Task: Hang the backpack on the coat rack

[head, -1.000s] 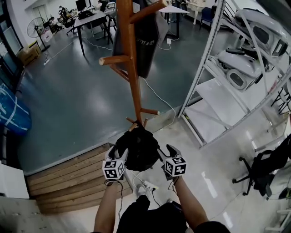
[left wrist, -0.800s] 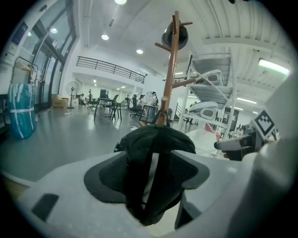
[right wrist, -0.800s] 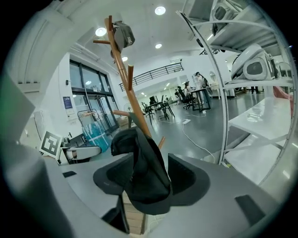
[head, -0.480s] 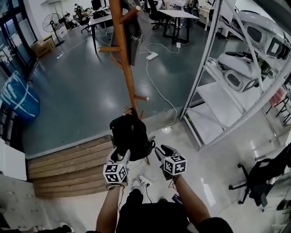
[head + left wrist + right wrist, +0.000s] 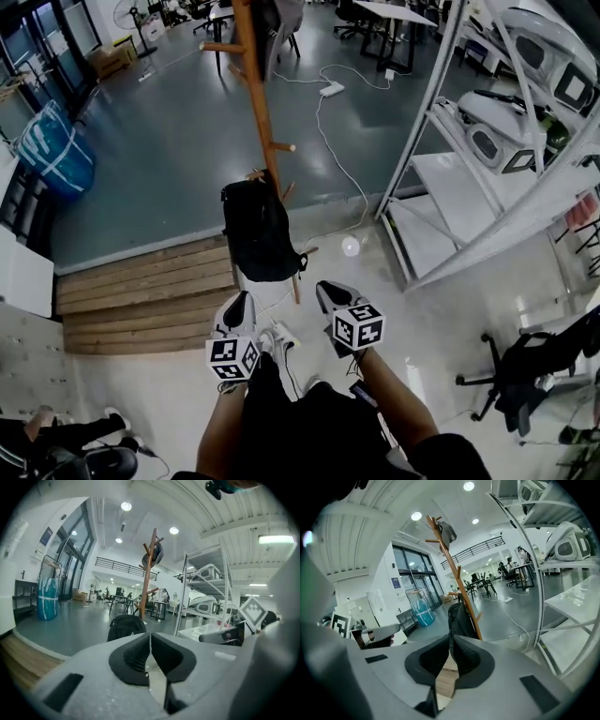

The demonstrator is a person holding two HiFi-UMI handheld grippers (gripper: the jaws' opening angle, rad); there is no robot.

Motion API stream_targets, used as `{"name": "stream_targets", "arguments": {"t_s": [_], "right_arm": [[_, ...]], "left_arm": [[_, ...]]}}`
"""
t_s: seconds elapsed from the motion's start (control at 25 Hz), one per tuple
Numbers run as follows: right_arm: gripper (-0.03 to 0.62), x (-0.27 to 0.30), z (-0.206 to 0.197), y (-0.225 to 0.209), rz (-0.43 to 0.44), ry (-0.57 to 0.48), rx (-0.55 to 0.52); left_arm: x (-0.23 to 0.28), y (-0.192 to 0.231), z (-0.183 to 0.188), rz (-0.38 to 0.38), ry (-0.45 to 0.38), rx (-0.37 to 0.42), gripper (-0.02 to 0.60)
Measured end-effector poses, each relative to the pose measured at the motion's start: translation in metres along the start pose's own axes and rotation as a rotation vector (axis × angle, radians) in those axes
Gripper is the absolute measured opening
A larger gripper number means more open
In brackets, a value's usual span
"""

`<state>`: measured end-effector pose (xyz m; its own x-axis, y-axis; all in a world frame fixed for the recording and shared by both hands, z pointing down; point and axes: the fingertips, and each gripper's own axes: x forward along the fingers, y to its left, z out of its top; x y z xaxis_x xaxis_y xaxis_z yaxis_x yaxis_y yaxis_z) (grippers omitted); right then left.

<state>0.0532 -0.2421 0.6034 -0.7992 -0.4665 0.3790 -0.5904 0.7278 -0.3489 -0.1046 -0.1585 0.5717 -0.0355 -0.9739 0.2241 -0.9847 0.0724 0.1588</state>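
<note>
At far left a blue bag (image 5: 56,150) stands on the floor. The left gripper (image 5: 240,305) is held low in front of the person, its jaws pressed together with nothing between them. Ahead, well apart from both grippers, the black backpack (image 5: 253,234) hangs low on the wooden coat rack (image 5: 261,103), against its pole and beside the wooden step (image 5: 141,295). The right gripper (image 5: 328,292) has its jaws closing, almost together, on nothing. White shelving (image 5: 441,141) stands at right.
</note>
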Motion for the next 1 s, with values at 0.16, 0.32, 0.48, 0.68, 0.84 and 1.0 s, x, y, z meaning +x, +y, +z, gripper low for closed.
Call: {"name": "stream_targets", "arguments": {"t_s": [0.16, 0.32, 0.48, 0.68, 0.84, 1.0], "right_arm": [[0.025, -0.018, -0.004, 0.019, 0.032, 0.008, -0.004], [0.02, -0.035, -0.004, 0.042, 0.052, 0.01, -0.016], [0.014, -0.044, -0.003, 0.065, 0.082, -0.006, -0.014], [0.012, -0.052, -0.004, 0.091, 0.078, -0.024, -0.002], [0.012, -0.058, 0.0, 0.119, 0.064, -0.055, -0.038], [0.013, -0.068, 0.004, 0.144, 0.043, -0.086, -0.069]], "left_arm": [[-0.032, -0.021, -0.004, 0.02, 0.035, 0.025, 0.023], [-0.062, -0.042, 0.01, -0.005, 0.02, 0.025, 0.023], [-0.08, -0.049, 0.027, -0.003, -0.024, 0.068, 0.02], [-0.1, -0.04, 0.025, -0.012, -0.016, 0.075, 0.02], [-0.118, -0.026, 0.031, -0.002, -0.027, 0.063, 0.02], [-0.135, -0.021, 0.037, -0.016, -0.045, 0.05, 0.02]]}}
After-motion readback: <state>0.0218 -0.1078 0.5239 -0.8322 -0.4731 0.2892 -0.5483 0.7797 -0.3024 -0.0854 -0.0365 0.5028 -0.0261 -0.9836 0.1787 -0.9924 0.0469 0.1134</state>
